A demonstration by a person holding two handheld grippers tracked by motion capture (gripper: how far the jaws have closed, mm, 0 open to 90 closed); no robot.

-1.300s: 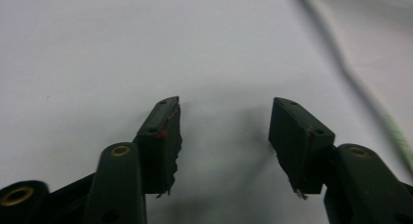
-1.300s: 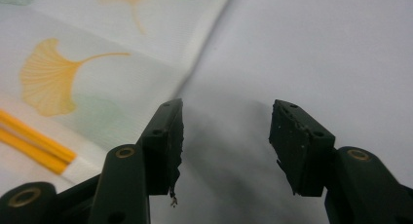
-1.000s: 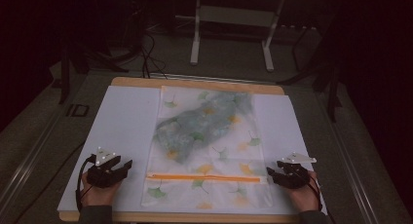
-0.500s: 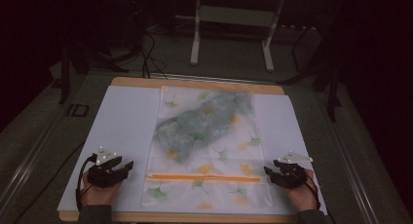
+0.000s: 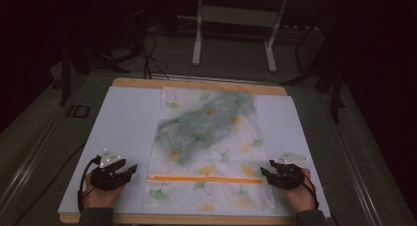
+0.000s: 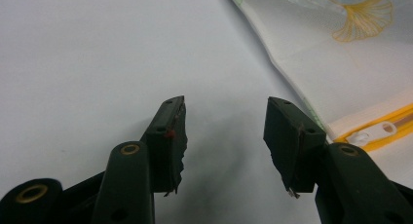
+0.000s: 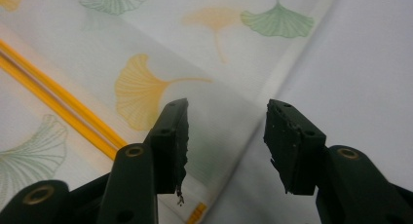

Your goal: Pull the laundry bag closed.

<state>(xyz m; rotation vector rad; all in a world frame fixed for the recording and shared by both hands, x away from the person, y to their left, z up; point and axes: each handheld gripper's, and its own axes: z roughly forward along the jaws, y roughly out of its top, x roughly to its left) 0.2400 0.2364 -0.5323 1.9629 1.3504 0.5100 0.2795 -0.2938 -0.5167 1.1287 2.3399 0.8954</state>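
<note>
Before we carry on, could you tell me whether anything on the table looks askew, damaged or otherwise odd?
Nothing is spilled or torn. The leaf-print zip bag lies flat and square on the white sheet, with its orange zipper straight. One small oddity: the rubber lining on the left claw looks frayed at its edge.

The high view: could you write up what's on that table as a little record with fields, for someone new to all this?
Surface: white sheet over a wooden table
Main thing: translucent mesh zip bag printed with green and orange ginkgo leaves, lying flat
Contents: crumpled grey-green cloth in the bag's far half
Zipper: orange, running across the near part, white pull at its left end
Left tongs: open, over the bare sheet beside the bag's left edge
Right tongs: open, at the bag's right edge, near the zipper's end
</note>
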